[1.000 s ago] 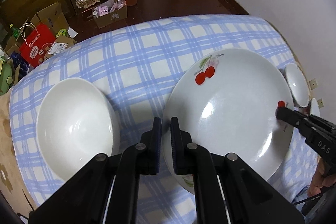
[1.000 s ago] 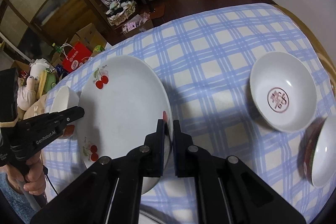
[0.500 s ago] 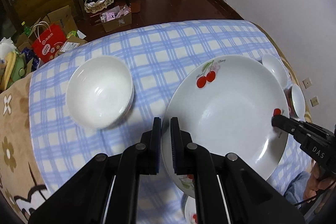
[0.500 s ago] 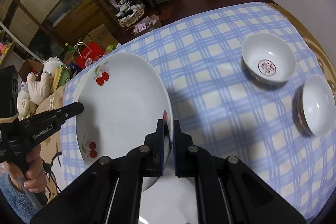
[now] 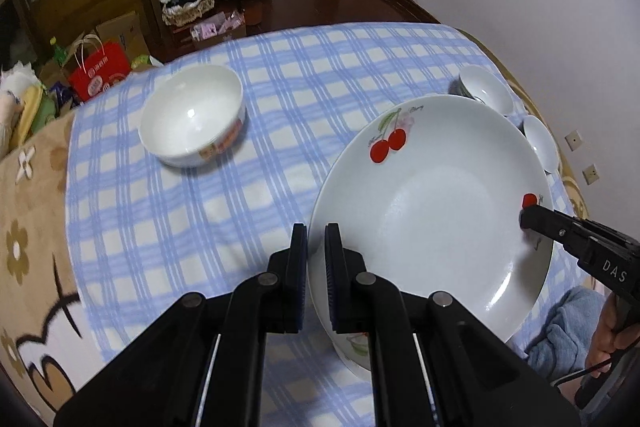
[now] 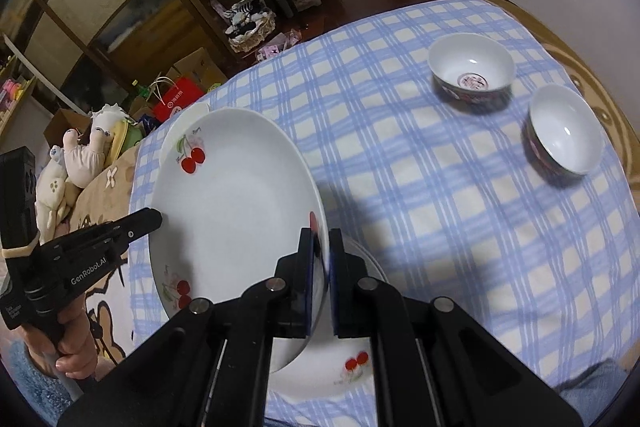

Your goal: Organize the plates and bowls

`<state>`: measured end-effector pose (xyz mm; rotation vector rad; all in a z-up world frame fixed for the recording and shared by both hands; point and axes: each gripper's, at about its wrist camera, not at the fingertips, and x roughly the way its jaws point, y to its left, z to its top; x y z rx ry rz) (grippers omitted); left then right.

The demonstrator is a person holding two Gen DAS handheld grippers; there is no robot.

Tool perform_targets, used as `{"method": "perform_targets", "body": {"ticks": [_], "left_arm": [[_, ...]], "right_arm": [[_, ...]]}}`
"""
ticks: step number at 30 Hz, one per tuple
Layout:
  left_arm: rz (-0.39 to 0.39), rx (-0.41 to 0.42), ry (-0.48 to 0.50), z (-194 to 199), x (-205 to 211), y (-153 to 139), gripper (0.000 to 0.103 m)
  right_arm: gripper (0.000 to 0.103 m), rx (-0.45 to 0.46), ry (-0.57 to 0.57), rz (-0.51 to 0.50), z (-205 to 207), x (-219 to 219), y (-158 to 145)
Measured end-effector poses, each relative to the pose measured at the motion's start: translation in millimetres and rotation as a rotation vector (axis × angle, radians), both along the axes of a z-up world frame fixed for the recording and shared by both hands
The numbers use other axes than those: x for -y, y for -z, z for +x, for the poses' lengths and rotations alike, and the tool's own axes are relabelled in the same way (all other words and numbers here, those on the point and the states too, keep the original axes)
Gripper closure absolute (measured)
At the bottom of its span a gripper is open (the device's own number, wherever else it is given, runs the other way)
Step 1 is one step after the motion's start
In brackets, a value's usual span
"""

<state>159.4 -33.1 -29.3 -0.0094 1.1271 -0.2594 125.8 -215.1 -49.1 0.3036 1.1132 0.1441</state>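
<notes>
Two hand-held grippers carry one large white cherry-print plate [image 5: 432, 211] above a table draped in a blue-and-white checked cloth [image 5: 200, 227]. The left gripper [image 5: 316, 247] is closed down to a narrow gap, its pads pinching the plate's near-left rim; the right gripper [image 6: 320, 255] is closed likewise on the opposite rim, the thin edge caught between its blue pads. Each gripper shows in the other's camera, held by a hand [image 6: 74, 355] low in the frame.

Under the raised plate, at the table's near edge, lies a second plate [image 6: 340, 367] with the same cherry print (only part of it shows past the gripper). A plain white bowl [image 5: 192, 115] with an orange pattern on its outer wall stands empty on the cloth to the left. On the far right side stand two dark-sided bowls, well apart from the plates: one with a red mark on its inner bottom [image 6: 472, 71], the other [image 6: 564, 135] plain white inside. Both are empty.
</notes>
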Motion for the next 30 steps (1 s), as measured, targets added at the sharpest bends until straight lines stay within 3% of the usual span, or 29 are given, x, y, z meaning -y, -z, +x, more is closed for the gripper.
{"method": "perform_targets", "body": {"ticks": [9, 13, 21, 30], "left_arm": [[0.003, -0.033, 0.008, -23.3, 6.1, 24.1, 0.095], [0.049, -0.023, 0.021, -35.6, 12.0, 35.2, 0.095], [0.047, -0.076, 0.014, -40.7, 11.8, 69.5, 0.094], [0.034, -0.077, 0.017, -40.0, 15.4, 89.4, 0.095]], "right_arm": [[0.095, -0.014, 0.004, -0.027, -27.6, 3.0, 17.6], [0.095, -0.030, 0.005, -0.011, -33.4, 4.0, 31.0], [0.095, -0.083, 0.004, -0.004, -39.3, 4.6, 63.6], [0.096, -0.083, 0.010, -0.055, -38.8, 2.5, 72.7]]}}
